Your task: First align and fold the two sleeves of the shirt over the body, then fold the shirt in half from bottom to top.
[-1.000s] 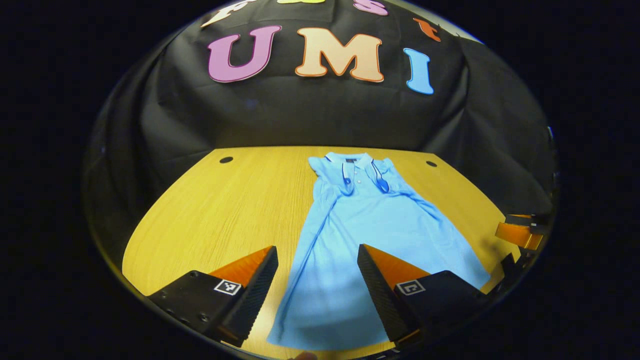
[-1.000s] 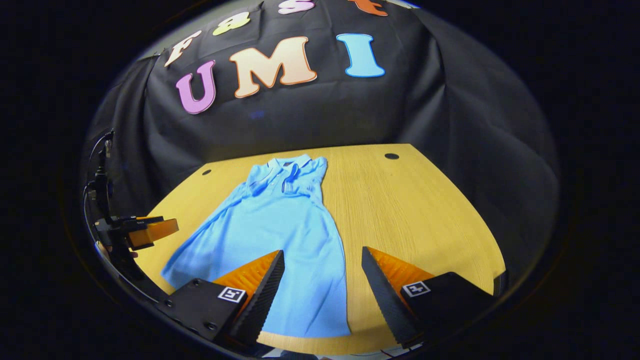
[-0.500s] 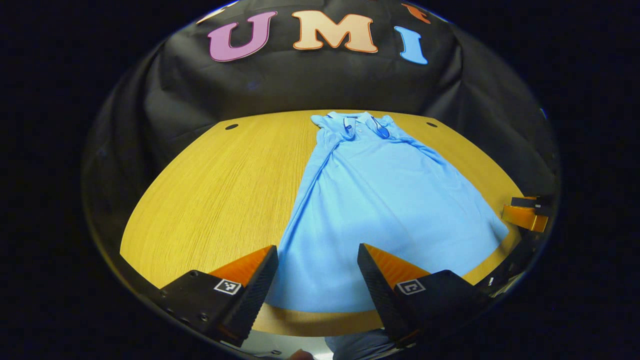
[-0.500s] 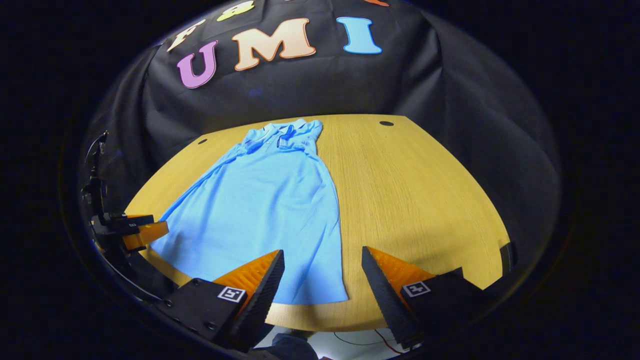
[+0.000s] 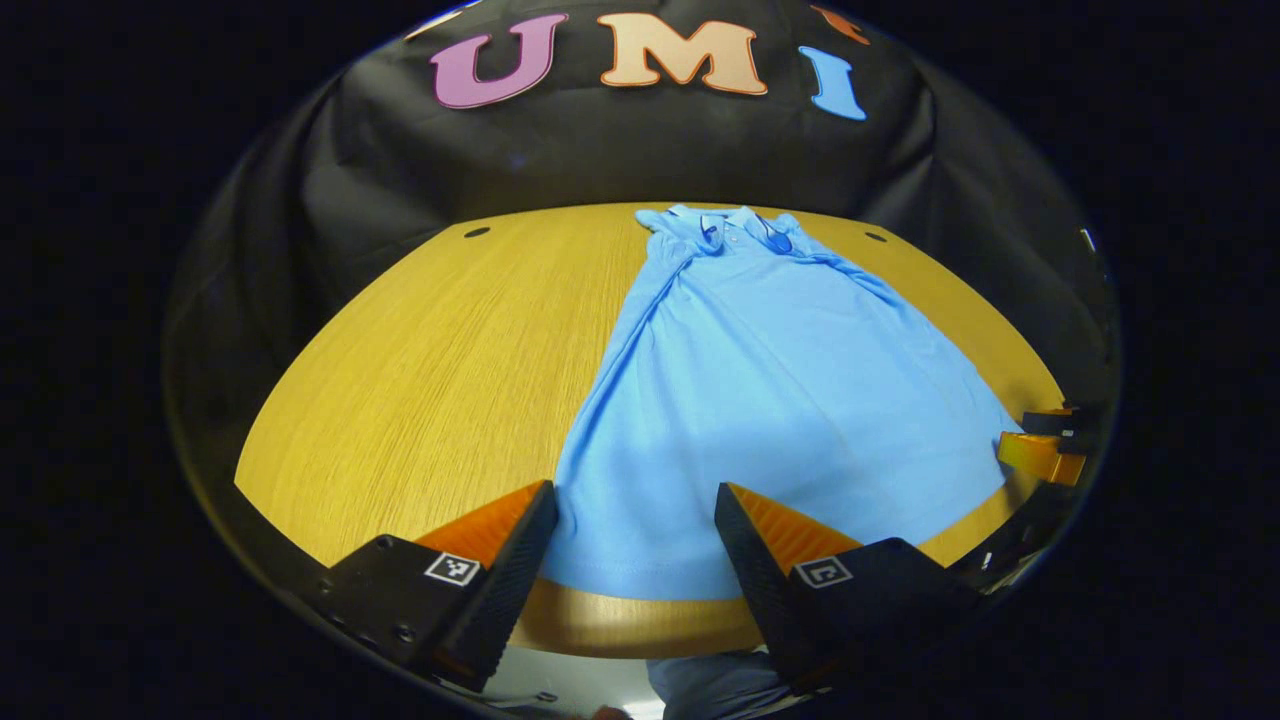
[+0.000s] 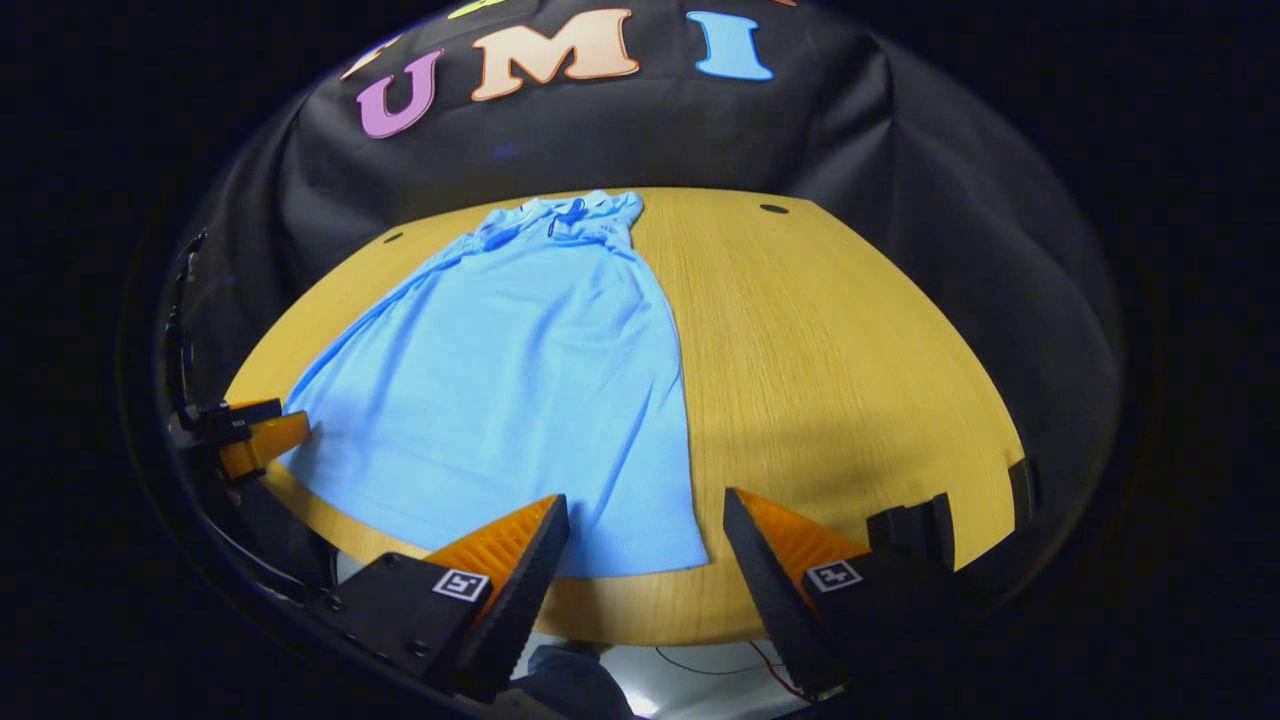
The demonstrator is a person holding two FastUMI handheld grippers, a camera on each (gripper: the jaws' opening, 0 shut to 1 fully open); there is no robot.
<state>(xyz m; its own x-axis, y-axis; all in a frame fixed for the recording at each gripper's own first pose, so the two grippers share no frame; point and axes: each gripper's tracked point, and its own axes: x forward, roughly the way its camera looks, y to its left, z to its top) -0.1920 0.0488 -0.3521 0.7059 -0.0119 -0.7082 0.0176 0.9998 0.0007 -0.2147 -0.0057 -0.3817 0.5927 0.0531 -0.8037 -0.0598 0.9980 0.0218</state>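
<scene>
one blue shirt (image 5: 760, 400) lay flat on the desk (image 5: 430, 370), long axis running collar-far to hem-near; two claws, left claw (image 5: 635, 545) and right claw (image 6: 645, 555), both gaped apart, holding nothing.

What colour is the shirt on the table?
Light blue shirt, with darker trim at the collar; clearest in the right gripper view.

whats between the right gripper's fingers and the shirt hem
Nothing: in the right gripper view the open right gripper hangs by the shirt hem, with bare table edge below.
</scene>
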